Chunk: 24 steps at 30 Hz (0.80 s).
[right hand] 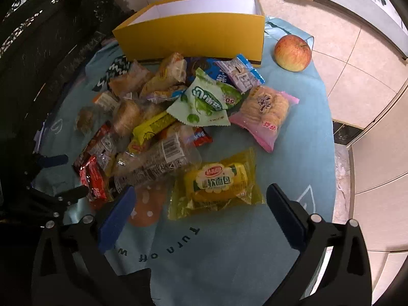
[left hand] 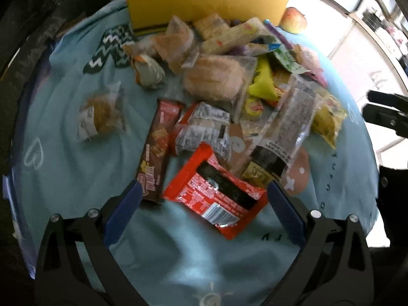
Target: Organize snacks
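Observation:
A pile of wrapped snacks lies on a round table under a light blue cloth (right hand: 229, 255). Behind the pile stands an open yellow box (right hand: 193, 38), whose front wall (left hand: 204, 2) also shows in the left wrist view. My left gripper (left hand: 204, 188) is open, hovering over a red packet (left hand: 216, 196), with a brown biscuit bar (left hand: 155, 150) by its left finger. My right gripper (right hand: 201, 190) is open wide above a yellow soft-bread packet (right hand: 216, 183); the pads are not touching it. A pink cracker packet (right hand: 265, 114) and a green-and-white packet (right hand: 204, 102) lie farther back.
An apple (right hand: 293, 53) sits on the cloth right of the box. A lone pastry packet (left hand: 102, 114) lies left of the pile. Dark furniture (right hand: 38, 38) stands on the left, tiled floor (right hand: 357, 76) on the right. The table edge curves close by on the right.

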Tool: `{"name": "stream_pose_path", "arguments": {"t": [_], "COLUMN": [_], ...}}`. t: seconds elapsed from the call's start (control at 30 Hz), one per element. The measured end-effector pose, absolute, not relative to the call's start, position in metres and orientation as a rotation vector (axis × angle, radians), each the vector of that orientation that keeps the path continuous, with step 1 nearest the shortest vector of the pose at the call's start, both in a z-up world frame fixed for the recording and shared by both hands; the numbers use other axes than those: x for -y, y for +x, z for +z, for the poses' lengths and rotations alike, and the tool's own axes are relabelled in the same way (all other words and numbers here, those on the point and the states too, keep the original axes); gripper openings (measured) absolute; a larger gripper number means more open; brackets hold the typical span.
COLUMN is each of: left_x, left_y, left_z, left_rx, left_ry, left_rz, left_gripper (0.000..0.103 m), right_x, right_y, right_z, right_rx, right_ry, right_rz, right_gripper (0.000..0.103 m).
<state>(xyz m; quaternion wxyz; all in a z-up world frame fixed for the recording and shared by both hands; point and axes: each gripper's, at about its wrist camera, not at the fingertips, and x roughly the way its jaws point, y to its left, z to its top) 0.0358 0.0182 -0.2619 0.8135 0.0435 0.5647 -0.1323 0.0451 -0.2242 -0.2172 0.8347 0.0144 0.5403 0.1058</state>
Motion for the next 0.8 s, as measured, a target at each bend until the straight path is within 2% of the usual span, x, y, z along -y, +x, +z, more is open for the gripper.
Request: {"name": "stream_pose_path", "arguments": {"t": [0.03, 0.07, 0.17, 0.37, 0.57, 0.8], "left_x": [-0.019, -0.021, -0.028, -0.064, -0.083, -0.084], "left_y": [0.037, 0.038, 0.039, 0.05, 0.045, 0.029], "left_z": [-0.267, -0.271, -0.28, -0.287, -0.279, -0.268], "left_rx": [-1.217, -1.23, -1.24, -1.261, -1.261, -1.255], "left_ry": [0.089, 0.076, 0.063, 0.048, -0.049, -0.015], "left_rz": [-0.252, -0.234, -0.181, -0.022, -0.059, -0.098], "left_gripper": [0.098, 0.09, 0.078, 0.084, 0.084, 0.085], "right_x": [0.226, 0.228, 0.235, 0.241, 0.214, 0.195], "right_y": [0.045, 0.046, 0.048, 0.054, 0.062, 0.073], "right_z": [-0.219, -0.22, -0.226, -0.239, -0.255, -0.284], "right_rx": [-1.146, -1.147, -1.161, -1.189, -1.197, -1.216], "right_ry": [0.021, 0.013, 0.015, 0.026, -0.117, -0.176], "right_rz": [0.209, 0.196, 0.171, 0.159, 0.191, 0.227], "right_gripper": [0.102, 0.102, 0.102, 0.102, 0.102, 0.102]}}
